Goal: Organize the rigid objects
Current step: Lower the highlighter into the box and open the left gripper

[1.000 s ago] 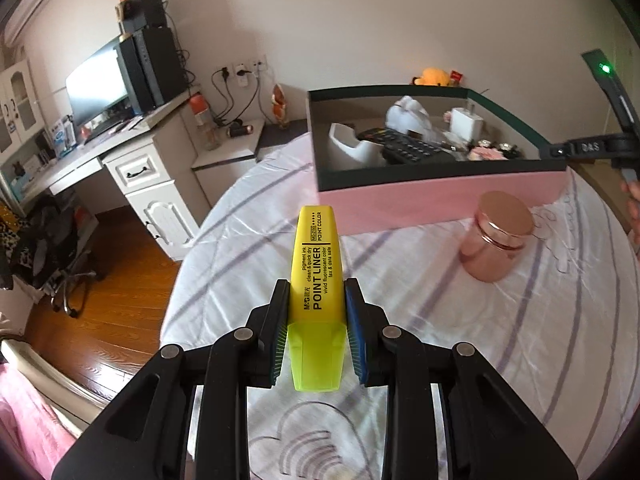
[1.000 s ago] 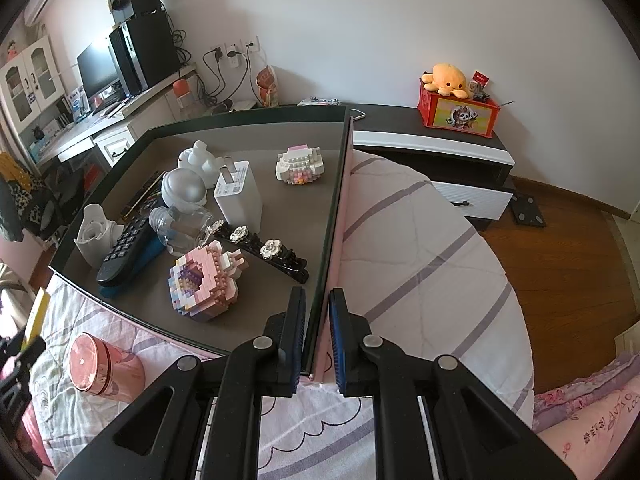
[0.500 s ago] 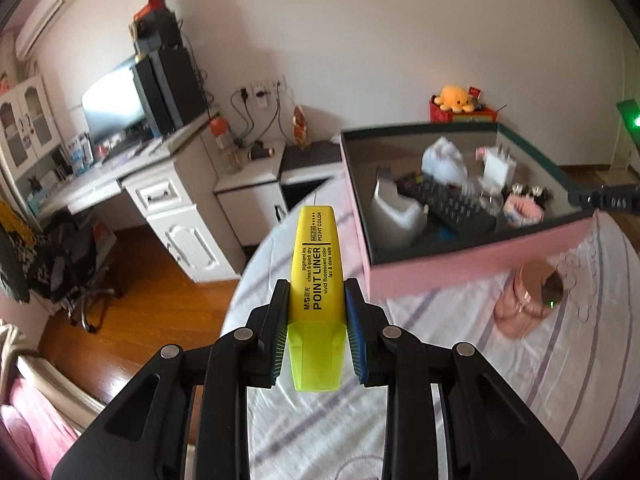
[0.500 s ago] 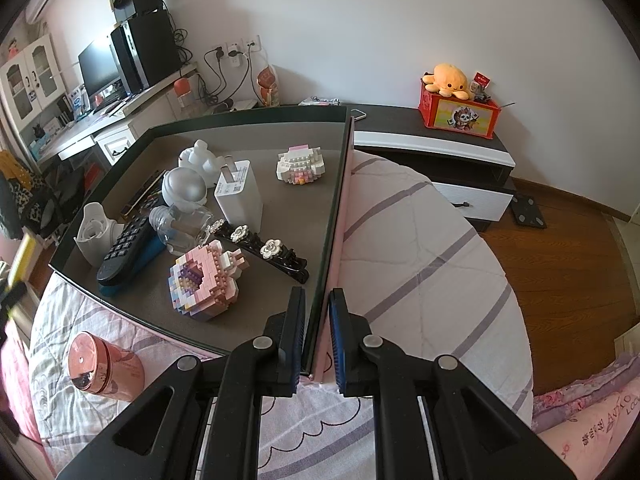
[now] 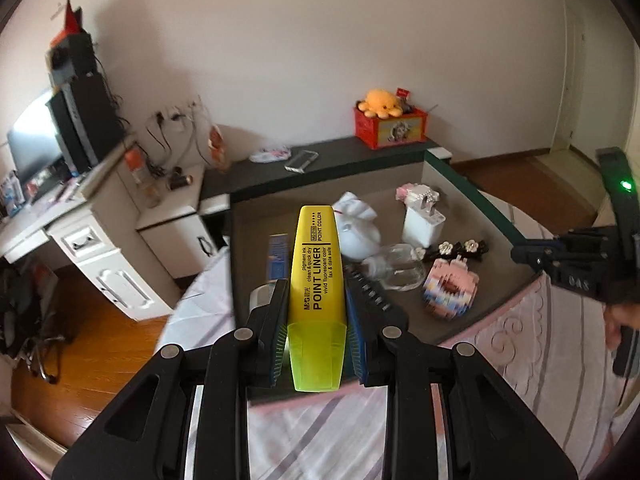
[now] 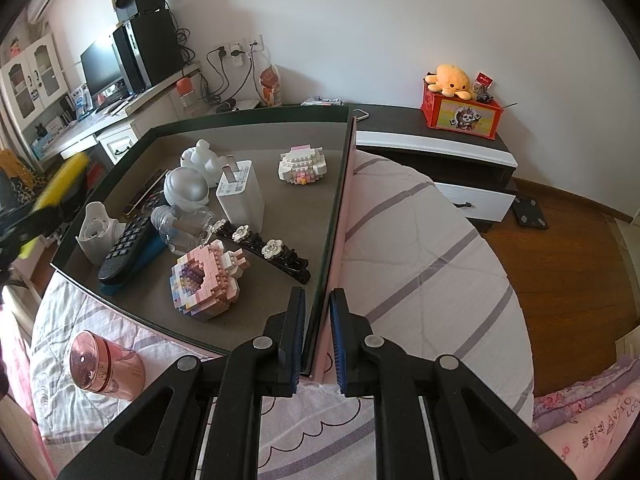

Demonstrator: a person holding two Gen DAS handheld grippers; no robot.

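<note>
The left gripper (image 5: 317,312) is clamped on a yellow highlighter pen (image 5: 317,276). The pen sticks out past the fingertips, and its see-through cap end sits back between the two fingers. Its front half hangs over the near-left part of the box (image 5: 456,322). Just past the left fingers, down in the box, lie a black remote (image 5: 370,292), a clear little bottle (image 5: 394,268) and a white toy figure (image 5: 358,226).

The right gripper (image 6: 318,320) is squeezed tight on the thin side wall of the box (image 6: 334,240) — one finger inside, one outside, right at the near corner. Ahead of the inside finger sit a pink brick toy (image 6: 206,280) and a black hair clip with white flowers (image 6: 264,246). Further on stand a white charger plug (image 6: 240,194) and a small white brick toy (image 6: 302,166).

A pink shiny jar (image 6: 102,366) lies on the striped bed cover (image 6: 420,272) outside the box, off to the left of the right fingers. In this view the yellow pen shows as a blur at the far left edge.
</note>
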